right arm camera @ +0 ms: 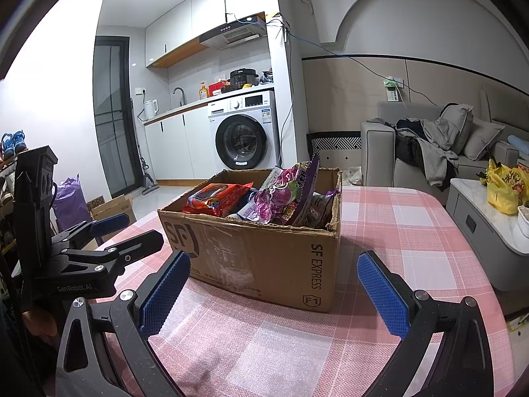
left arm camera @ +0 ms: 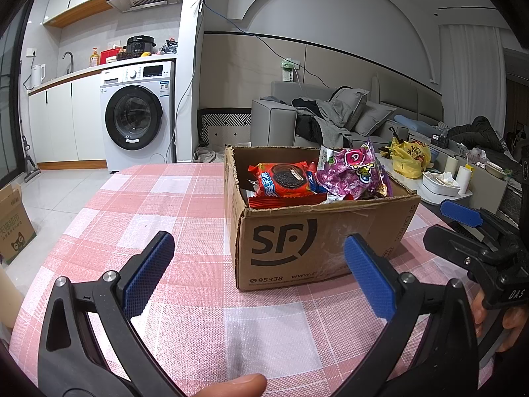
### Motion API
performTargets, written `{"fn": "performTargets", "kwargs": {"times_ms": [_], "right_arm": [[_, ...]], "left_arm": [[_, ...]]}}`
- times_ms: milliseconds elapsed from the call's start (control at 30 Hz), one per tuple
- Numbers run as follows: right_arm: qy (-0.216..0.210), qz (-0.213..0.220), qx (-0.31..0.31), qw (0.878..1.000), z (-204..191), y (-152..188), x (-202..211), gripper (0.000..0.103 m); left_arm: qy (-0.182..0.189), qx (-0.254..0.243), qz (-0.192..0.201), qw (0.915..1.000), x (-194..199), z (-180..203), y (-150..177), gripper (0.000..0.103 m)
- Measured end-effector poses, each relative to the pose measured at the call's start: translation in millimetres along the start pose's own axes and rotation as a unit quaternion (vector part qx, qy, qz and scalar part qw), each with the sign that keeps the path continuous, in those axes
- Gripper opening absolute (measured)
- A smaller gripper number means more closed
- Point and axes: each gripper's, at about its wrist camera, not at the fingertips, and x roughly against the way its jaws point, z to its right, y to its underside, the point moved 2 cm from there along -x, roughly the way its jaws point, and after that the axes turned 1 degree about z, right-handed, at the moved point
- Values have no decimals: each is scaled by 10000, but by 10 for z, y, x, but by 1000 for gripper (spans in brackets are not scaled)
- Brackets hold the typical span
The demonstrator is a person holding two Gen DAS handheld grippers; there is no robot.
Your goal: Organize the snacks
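Note:
An open cardboard SF box (left arm camera: pixel 297 241) (right arm camera: pixel 281 258) stands on the pink checked tablecloth (left arm camera: pixel 165 205) (right arm camera: pixel 396 231). Inside lie a red cookie packet (left arm camera: pixel 284 180) (right arm camera: pixel 215 198) and a purple candy bag (left arm camera: pixel 350 172) (right arm camera: pixel 284 195), among other wrappers. My left gripper (left arm camera: pixel 258 264) is open and empty, held just in front of the box. My right gripper (right arm camera: pixel 272 284) is open and empty, in front of the box's corner. Each gripper shows in the other's view: the right one (left arm camera: pixel 463 228) at the box's right, the left one (right arm camera: pixel 109 231) at its left.
A washing machine (left arm camera: pixel 137 119) and kitchen counter stand behind the table. A grey sofa (left arm camera: pixel 330 115) with clothes is at the back right. A side table (right arm camera: pixel 489 225) with a yellow bag (right arm camera: pixel 502 188) is at the right. A cardboard box (left arm camera: pixel 13 221) sits on the floor.

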Motion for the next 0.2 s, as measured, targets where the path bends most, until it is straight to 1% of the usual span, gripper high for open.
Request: {"fn": "performTargets", "kwargs": {"times_ms": [200], "right_arm": [[-2,4,4,10000,-3,-2,6,103]], "left_arm": [[-1,-2,7,10000,-6,5,1,102]]}}
